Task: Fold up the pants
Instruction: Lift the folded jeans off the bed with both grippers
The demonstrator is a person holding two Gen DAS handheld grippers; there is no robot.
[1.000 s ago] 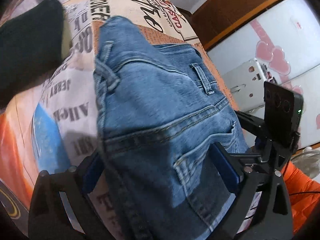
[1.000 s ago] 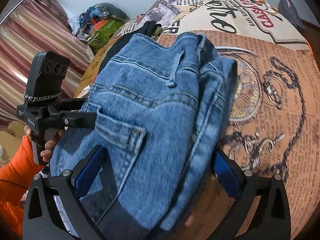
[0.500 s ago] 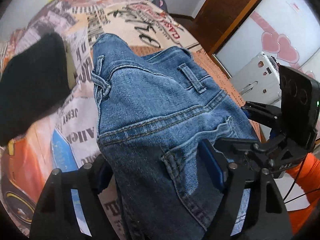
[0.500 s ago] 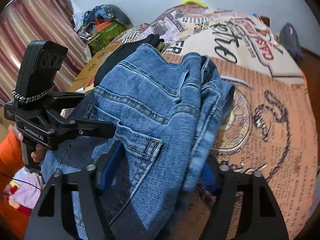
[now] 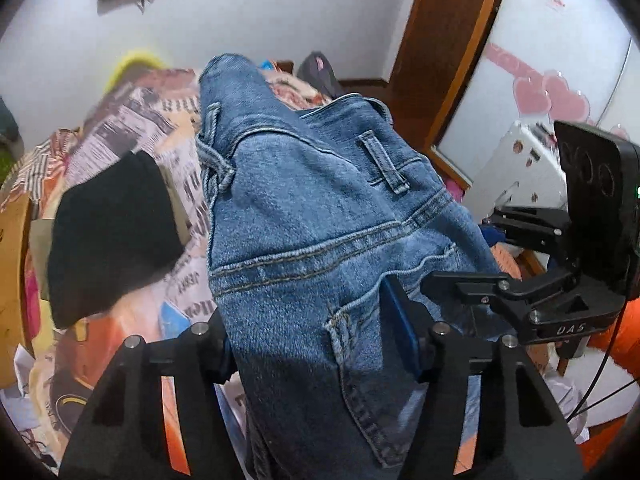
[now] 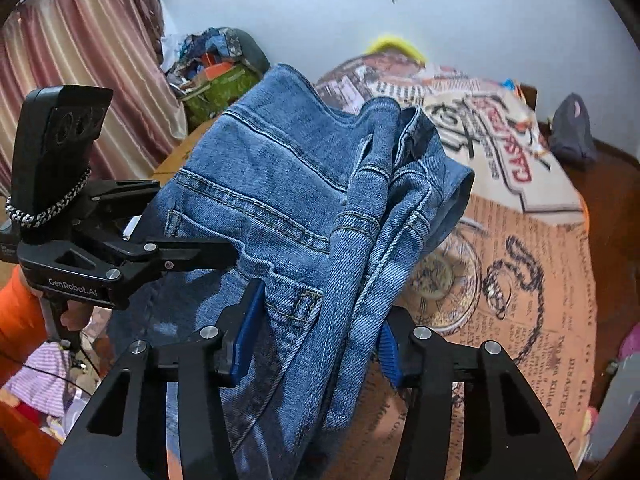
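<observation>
The folded blue jeans (image 5: 304, 220) hang bunched between both grippers, lifted above the printed bed cover (image 5: 132, 128). My left gripper (image 5: 316, 340) has its jaws closing on the pocket side of the bundle, and its blue pad (image 5: 400, 328) presses into the denim. In the right wrist view the jeans (image 6: 280, 184) fill the middle. My right gripper (image 6: 316, 336) is closing on the thick folded edge, with both blue pads against the cloth. The left gripper's fingers (image 6: 192, 254) reach into the denim from the left, held by a hand in an orange sleeve (image 6: 16, 320).
A black garment (image 5: 108, 232) lies on the bed to the left of the jeans. The newspaper-print cover (image 6: 520, 280) spreads out to the right. A curtain (image 6: 80, 60) and a pile of clutter (image 6: 216, 72) stand behind; a wooden door (image 5: 448, 40) is far right.
Both grippers have narrowed onto the jeans and risen. The bundle has come up off the bed and bunched tighter, and more of the wall shows behind it.
</observation>
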